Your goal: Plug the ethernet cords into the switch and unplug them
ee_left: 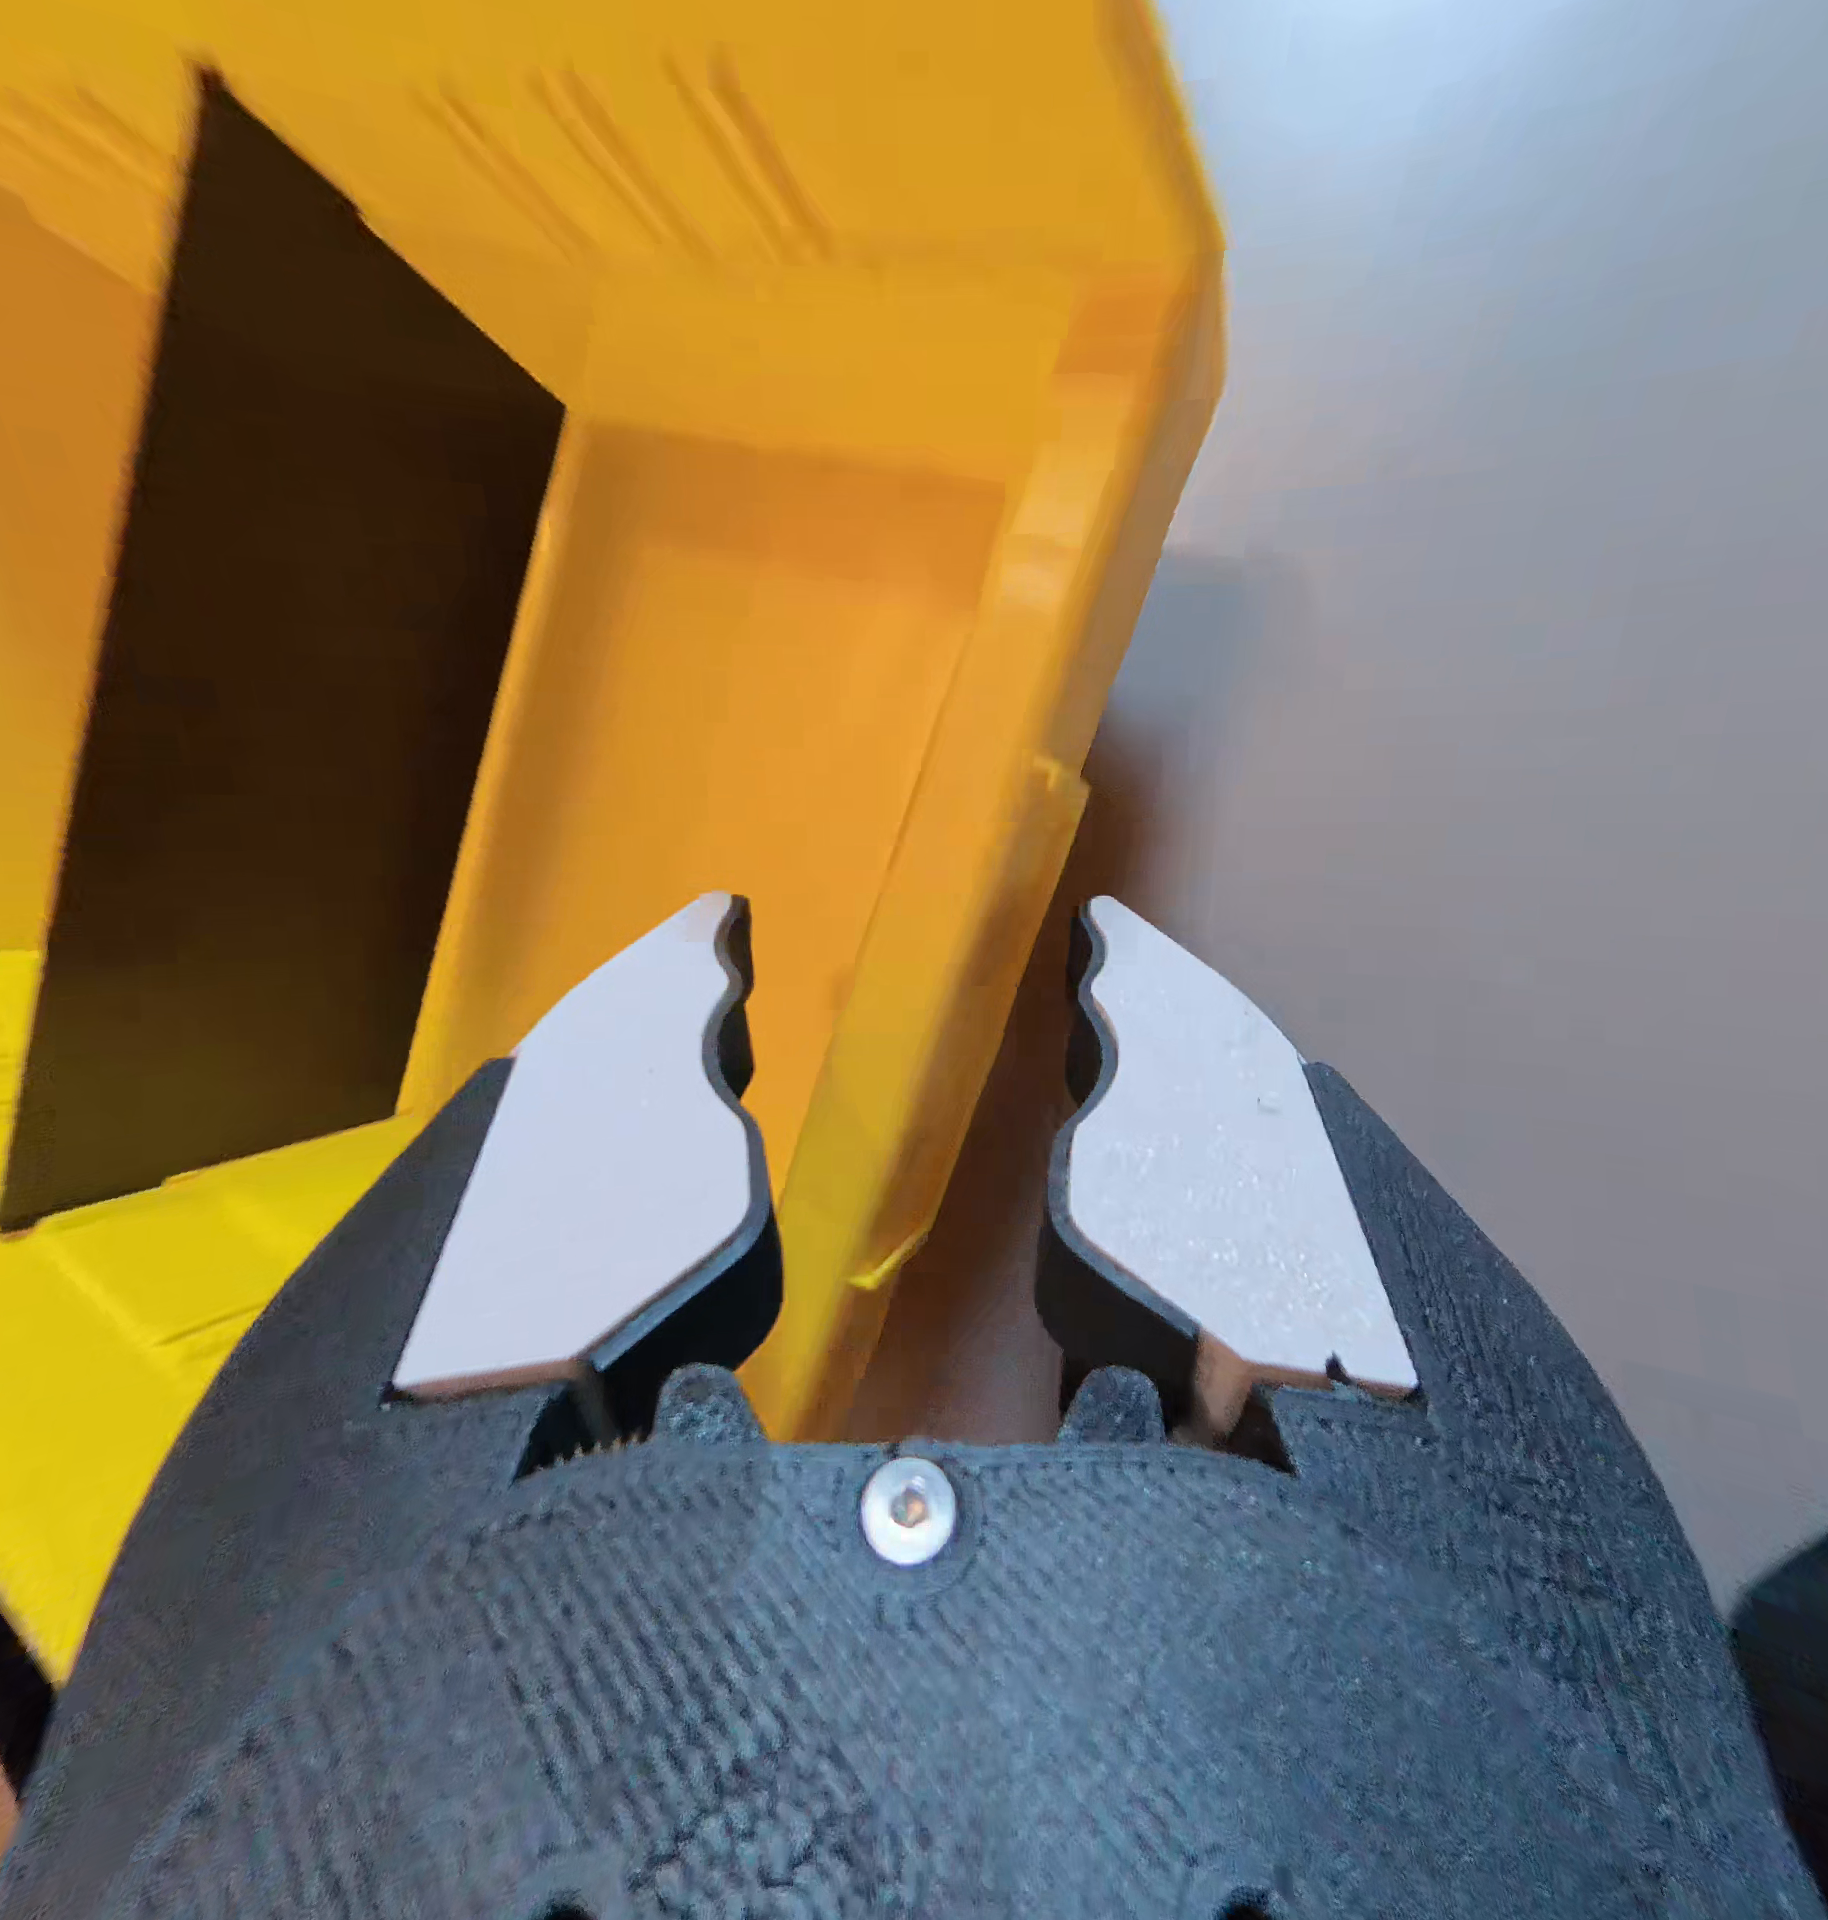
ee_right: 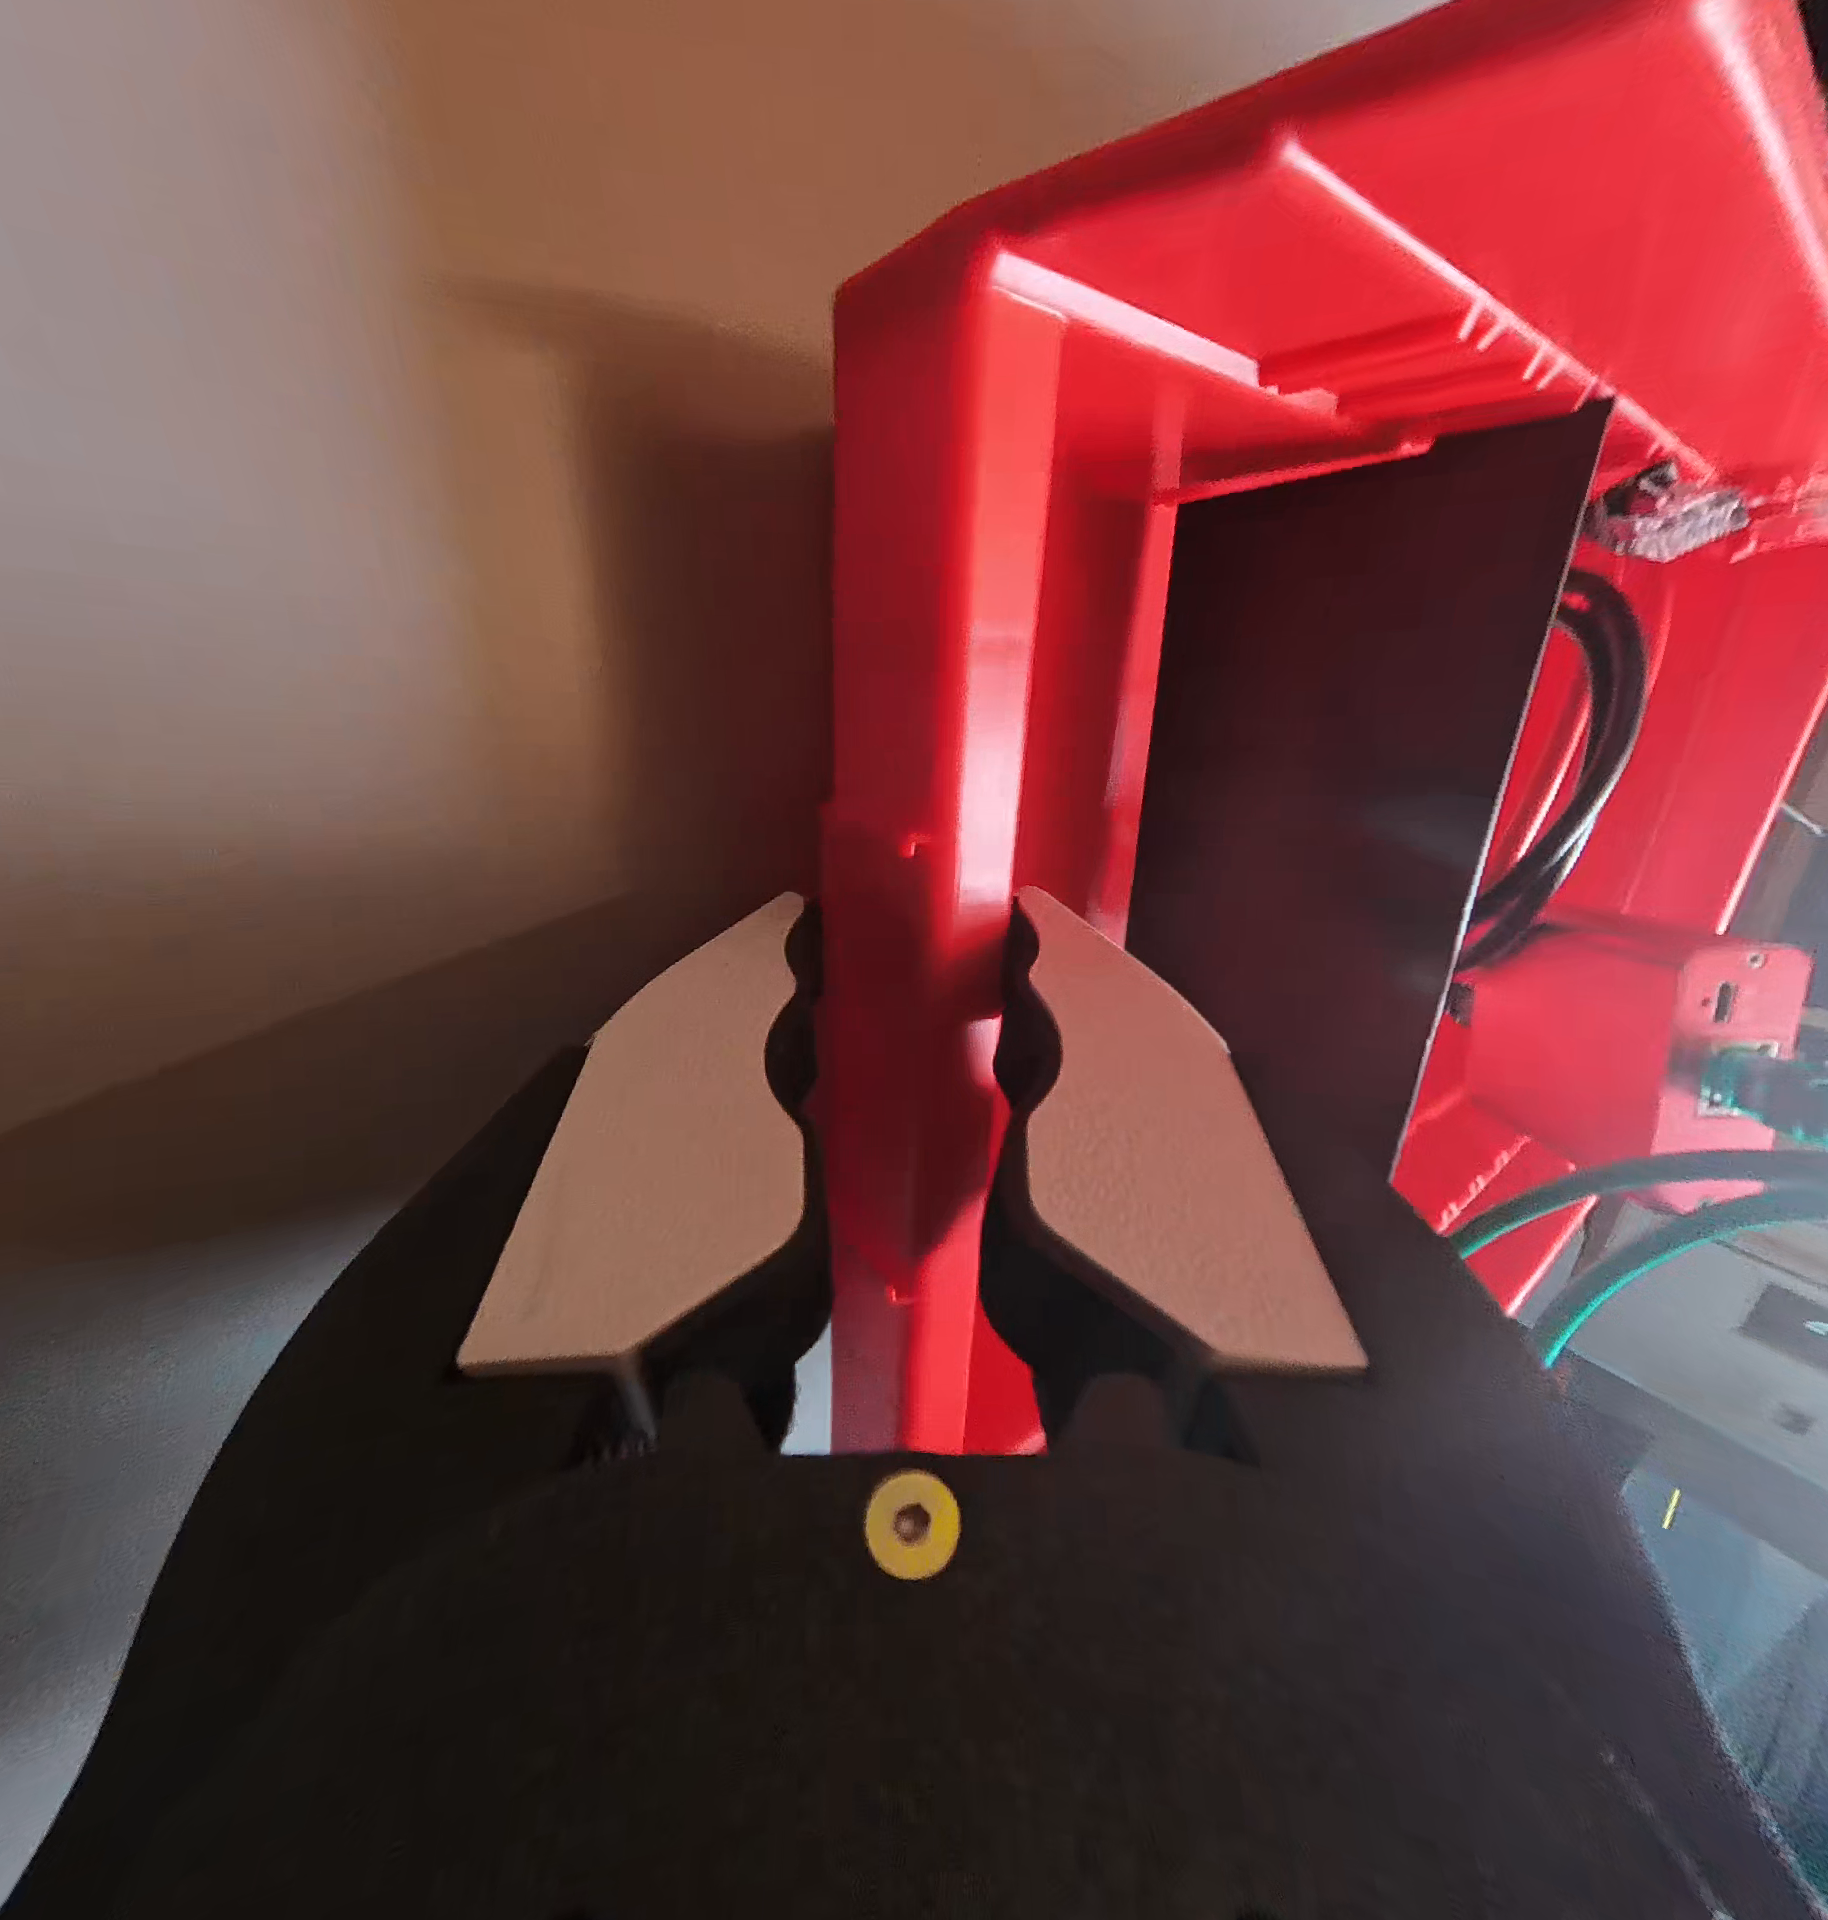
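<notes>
- Left hand-held gripper (ee_left: 910,914) — fingers spread, straddling the yellow bin (ee_left: 785,520) wall, not clamping it
- Right hand-held gripper (ee_right: 910,914) clenched on the red bin (ee_right: 993,623) wall; inside it a green ethernet cord (ee_right: 1616,1184) sits plugged into a red box (ee_right: 1616,1049) — black cables (ee_right: 1606,727) coil above

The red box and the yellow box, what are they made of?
Red box: looks like hard moulded plastic, fairly glossy, with raised ribs and light streaks along its edges. Yellow box: probably the same kind of plastic, smoother and duller, with moulded ridges near the top. The blur leaves the finish uncertain.
</notes>
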`<action>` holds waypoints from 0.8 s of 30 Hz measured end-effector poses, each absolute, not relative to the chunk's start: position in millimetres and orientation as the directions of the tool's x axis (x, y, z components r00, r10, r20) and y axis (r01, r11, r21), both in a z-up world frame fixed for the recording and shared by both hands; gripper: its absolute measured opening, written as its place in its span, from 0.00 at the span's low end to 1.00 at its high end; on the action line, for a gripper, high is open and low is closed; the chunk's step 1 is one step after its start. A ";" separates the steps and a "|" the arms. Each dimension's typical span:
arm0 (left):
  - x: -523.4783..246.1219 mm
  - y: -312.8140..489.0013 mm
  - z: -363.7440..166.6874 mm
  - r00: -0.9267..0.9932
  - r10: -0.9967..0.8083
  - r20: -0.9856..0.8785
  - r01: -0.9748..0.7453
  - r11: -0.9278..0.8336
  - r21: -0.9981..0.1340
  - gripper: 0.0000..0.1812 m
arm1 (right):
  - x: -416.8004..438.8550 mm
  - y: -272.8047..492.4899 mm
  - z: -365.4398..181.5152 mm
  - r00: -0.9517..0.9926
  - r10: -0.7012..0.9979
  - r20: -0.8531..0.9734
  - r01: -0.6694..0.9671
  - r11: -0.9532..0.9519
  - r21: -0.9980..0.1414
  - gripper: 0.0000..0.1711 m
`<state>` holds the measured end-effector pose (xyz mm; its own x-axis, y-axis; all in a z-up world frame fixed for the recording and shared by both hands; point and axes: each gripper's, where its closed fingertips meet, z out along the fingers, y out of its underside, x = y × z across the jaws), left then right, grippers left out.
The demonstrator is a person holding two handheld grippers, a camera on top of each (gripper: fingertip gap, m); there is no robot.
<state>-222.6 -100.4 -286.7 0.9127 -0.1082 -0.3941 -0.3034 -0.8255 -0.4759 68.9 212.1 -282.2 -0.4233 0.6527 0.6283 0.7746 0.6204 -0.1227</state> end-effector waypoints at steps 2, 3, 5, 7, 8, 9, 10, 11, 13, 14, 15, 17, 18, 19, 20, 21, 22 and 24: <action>-224.2 -95.4 -291.7 0.905 -0.130 -0.405 -0.338 -0.798 -0.499 0.24 | 68.8 189.6 -282.1 -0.435 0.640 0.634 0.756 0.642 -0.130 0.18; -225.7 -92.9 -291.4 0.896 -0.134 -0.423 -0.355 -0.789 -0.502 0.23 | 70.1 176.7 -282.1 -0.439 0.640 0.630 0.743 0.653 -0.145 0.19; -229.3 -87.4 -290.1 0.849 -0.168 -0.500 -0.432 -0.767 -0.475 0.21 | 74.4 150.3 -282.0 -0.436 0.657 0.615 0.723 0.663 -0.195 0.18; -231.3 -79.1 -289.1 0.830 -0.173 -0.531 -0.461 -0.748 -0.477 0.21 | 80.1 126.2 -281.6 -0.436 0.659 0.613 0.701 0.676 -0.228 0.18; -230.7 -74.3 -289.0 0.827 -0.182 -0.533 -0.470 -0.743 -0.477 0.21 | 82.8 114.9 -280.9 -0.431 0.659 0.617 0.692 0.680 -0.243 0.18; -229.0 -68.5 -288.9 0.826 -0.191 -0.530 -0.477 -0.738 -0.477 0.21 | 85.2 103.7 -279.6 -0.423 0.658 0.623 0.681 0.685 -0.260 0.18; -226.7 -61.8 -288.9 0.823 -0.203 -0.530 -0.487 -0.732 -0.476 0.21 | 87.3 91.6 -276.9 -0.409 0.664 0.626 0.670 0.684 -0.289 0.19; -223.5 -54.4 -288.9 0.822 -0.218 -0.527 -0.498 -0.725 -0.476 0.21 | 88.4 76.4 -271.4 -0.390 0.681 0.620 0.648 0.681 -0.341 0.20; -216.2 -38.0 -288.9 0.814 -0.254 -0.522 -0.525 -0.704 -0.477 0.21 | 91.6 38.5 -253.3 -0.358 0.747 0.560 0.579 0.648 -0.495 0.23; -212.7 -28.8 -288.9 0.809 -0.270 -0.522 -0.540 -0.693 -0.478 0.21 | 95.0 17.6 -243.0 -0.355 0.793 0.495 0.540 0.606 -0.584 0.24; -209.5 -19.2 -288.8 0.803 -0.285 -0.523 -0.553 -0.682 -0.478 0.21 | 99.9 -2.9 -231.6 -0.359 0.836 0.415 0.497 0.547 -0.673 0.25; -203.5 -0.1 -288.7 0.794 -0.311 -0.522 -0.575 -0.663 -0.479 0.21 | 113.4 -26.4 -205.0 -0.356 0.887 0.294 0.420 0.433 -0.797 0.26; -201.0 9.2 -288.6 0.788 -0.324 -0.523 -0.587 -0.652 -0.481 0.21 | 120.7 -26.1 -190.4 -0.325 0.908 0.264 0.389 0.383 -0.838 0.25; -198.6 17.5 -288.6 0.784 -0.334 -0.523 -0.595 -0.644 -0.481 0.21 | 128.6 -20.3 -175.8 -0.280 0.929 0.240 0.359 0.334 -0.872 0.25; -198.1 25.6 -287.8 0.784 -0.329 -0.527 -0.595 -0.642 -0.483 0.21 | 137.1 -10.5 -162.0 -0.224 0.950 0.217 0.330 0.284 -0.900 0.24; -197.2 32.9 -286.5 0.784 -0.325 -0.529 -0.596 -0.634 -0.493 0.21 | 146.2 4.2 -150.2 -0.151 0.968 0.202 0.303 0.240 -0.922 0.22; -195.7 38.5 -285.7 0.785 -0.329 -0.525 -0.597 -0.625 -0.503 0.22 | 155.9 22.7 -141.9 -0.063 0.979 0.195 0.283 0.205 -0.937 0.21; -191.8 44.9 -284.1 0.788 -0.334 -0.517 -0.598 -0.611 -0.518 0.22 | 176.9 62.4 -138.4 0.105 0.979 0.174 0.276 0.139 -0.951 0.21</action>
<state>-191.8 44.9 -284.1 0.7884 -0.3339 -0.5166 -0.5983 -0.6115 -0.5178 176.9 62.4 -138.4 0.1055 0.9791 0.1740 0.2757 0.1393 -0.9511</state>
